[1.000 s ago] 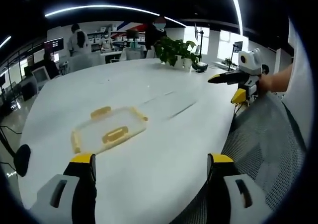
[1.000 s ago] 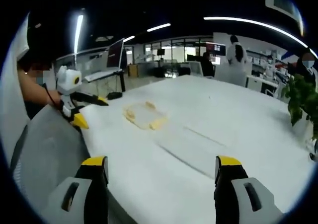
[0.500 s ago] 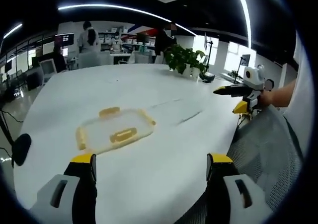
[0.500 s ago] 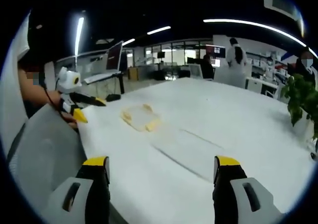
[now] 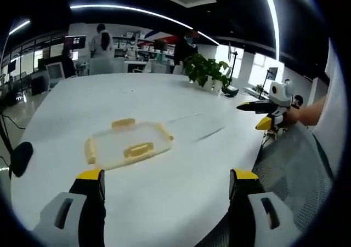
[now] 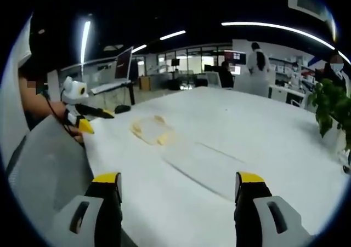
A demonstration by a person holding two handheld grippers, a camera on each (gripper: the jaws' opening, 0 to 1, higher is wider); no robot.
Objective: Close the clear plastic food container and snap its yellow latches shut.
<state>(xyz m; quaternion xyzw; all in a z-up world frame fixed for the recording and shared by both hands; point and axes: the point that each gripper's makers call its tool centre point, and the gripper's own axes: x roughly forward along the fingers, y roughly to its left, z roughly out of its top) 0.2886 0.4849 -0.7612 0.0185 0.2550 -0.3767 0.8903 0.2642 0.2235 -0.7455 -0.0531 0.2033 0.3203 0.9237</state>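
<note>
The clear plastic food container [image 5: 127, 147] sits flat on the big white worktop [image 5: 181, 99], out ahead of the left gripper [image 5: 166, 182] and a bit toward the left jaw's side — well apart from the tips, nothing touching. Its yellow latches [image 5: 138, 149] show along the rim: one on the near long side, one on the far side, and one at each short end. Whether the lid is fully seated I can't tell from here.

In the right gripper view the container [image 6: 148, 130] is further off, ahead and to the left of the right gripper [image 6: 178, 185], small and kind of blurry. Both pairs of jaws are spread wide with nothing between them, just bare worktop showing in the gap.

Pose-wise, each gripper is held up above the near edge of the worktop, looking across it. The right gripper pops into the left gripper view on the right side [image 5: 266, 109], held by a hand [image 5: 292, 114] with a bare forearm behind it, hanging near the worktop's edge. Same deal mirrored: the left gripper [image 6: 88, 120] turns up at the left of the right gripper view, yellow tips pointing toward the container but still clear of it.

A grey mesh chair back [image 5: 296, 165] sits right against the near edge. Loads of open white surface around the container on every side — the potted plant [image 5: 205, 72] is way off at the far edge.
</note>
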